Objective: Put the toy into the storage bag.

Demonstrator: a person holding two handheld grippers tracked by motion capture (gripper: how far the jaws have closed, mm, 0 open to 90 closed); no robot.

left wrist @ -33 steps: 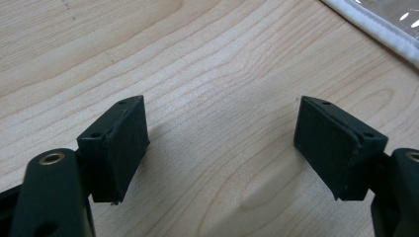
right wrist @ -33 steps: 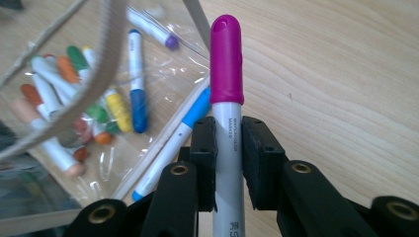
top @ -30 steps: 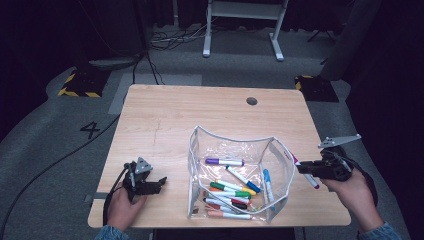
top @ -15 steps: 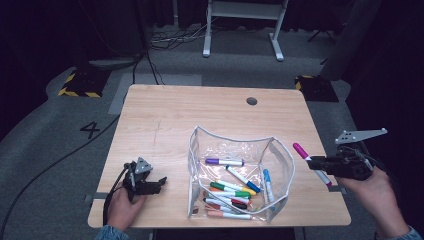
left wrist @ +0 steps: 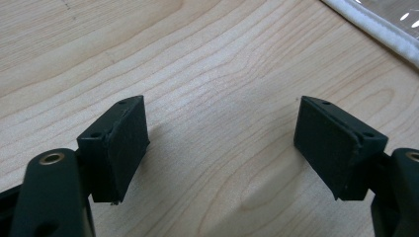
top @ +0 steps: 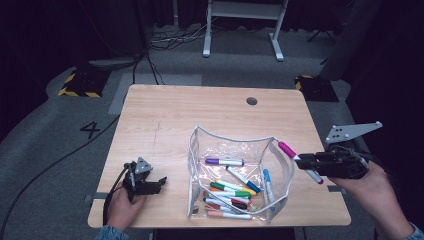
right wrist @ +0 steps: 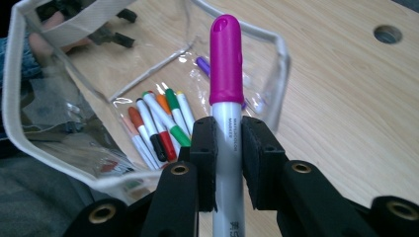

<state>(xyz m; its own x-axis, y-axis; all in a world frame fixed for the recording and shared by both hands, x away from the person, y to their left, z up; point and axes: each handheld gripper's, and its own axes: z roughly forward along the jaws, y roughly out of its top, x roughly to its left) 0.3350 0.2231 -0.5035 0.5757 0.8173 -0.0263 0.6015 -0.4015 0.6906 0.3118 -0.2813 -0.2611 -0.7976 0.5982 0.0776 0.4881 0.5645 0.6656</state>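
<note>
Here, right hand-held gripper (right wrist: 228, 163) pinching pink-capped marker (right wrist: 226, 74), seemingly just beside clear pouch (top: 200, 150) rim.

Magenta-capped white marker (right wrist: 226, 98), clear white-edged pouch (top: 197, 150), pale wood-grain table (top: 165, 115), black claws.

Free room and obstacles on the wooden table (top: 165, 120). The far half is bare except for 1 round hole (top: 252, 101). The clear pouch (top: 240, 150) stands open at centre front, its white-edged walls raised and markers (top: 232, 192) on its floor. The right gripper (top: 306, 161), clamped on a pink-capped marker (top: 300, 162), hangs just beside the pouch's right wall, apparently above the rim. The left gripper (top: 159, 184), jaws apart, has bare wood ahead, with the pouch wall near
</note>
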